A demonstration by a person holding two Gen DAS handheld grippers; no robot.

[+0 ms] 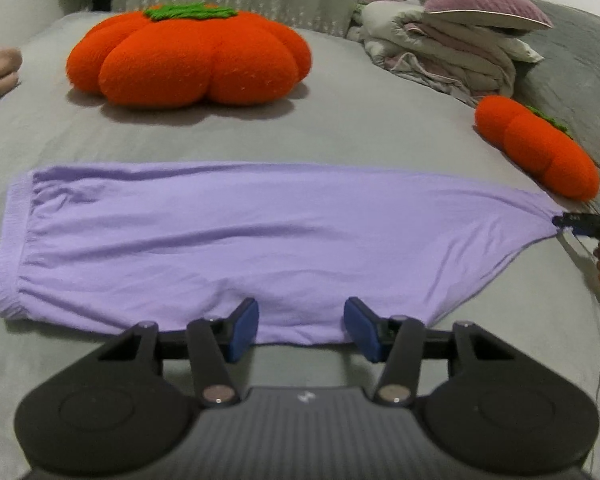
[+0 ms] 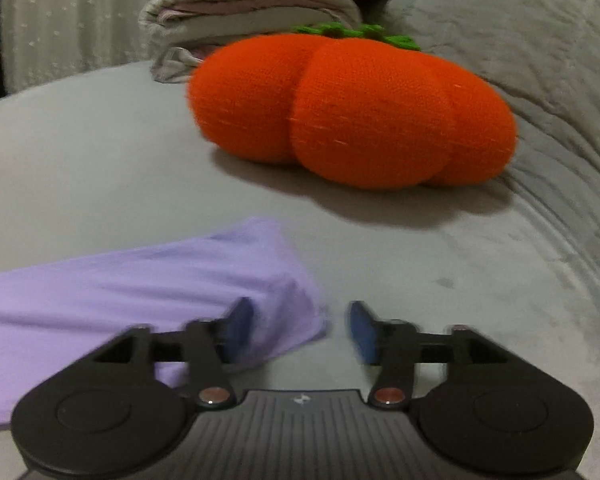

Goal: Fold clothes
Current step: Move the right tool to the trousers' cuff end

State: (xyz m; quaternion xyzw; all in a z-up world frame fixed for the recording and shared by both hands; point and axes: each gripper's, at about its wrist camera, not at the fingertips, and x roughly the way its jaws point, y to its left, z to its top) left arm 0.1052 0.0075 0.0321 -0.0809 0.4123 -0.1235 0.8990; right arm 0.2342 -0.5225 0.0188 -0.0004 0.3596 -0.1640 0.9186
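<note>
Left wrist view first: our left gripper [image 1: 301, 328] has its blue pads [image 1: 246, 326] spread, poised just above the near hem of the lilac garment [image 1: 236, 236], nothing pinched between them. The cloth lies flat on the grey bed sheet [image 1: 380, 132], stretched from a ribbed waistband [image 1: 10, 248] at nine o'clock to a drawn-out tip at three o'clock, where our right gripper [image 1: 576, 224] sits at the cloth's corner. From this side it looks to be touching that tip; whether it grips we cannot tell here.

In the right wrist view, our right gripper [image 2: 300, 330] shows its jaws parted, the lilac garment [image 2: 148, 292] corner lying against the left pad [image 2: 238, 328] and partly in the gap, the right pad clear of it. We judge the corner released, not pinched.

We read the step as the end of smoothing the piece flat, before the first fold. Next move, in our judgement: both grippers take the near edge, close on it, and carry it toward twelve o'clock over the far edge, keeping the cloth taut.

Beyond, the large pumpkin cushion [image 1: 188, 56] sits at twelve o'clock, a smaller pumpkin cushion [image 2: 352, 108] at two, with stacked bedding [image 1: 440, 52] behind. The right view is blurred, the pad edges soft. The garment's far underside and the person's hands are mostly out of sight.
</note>
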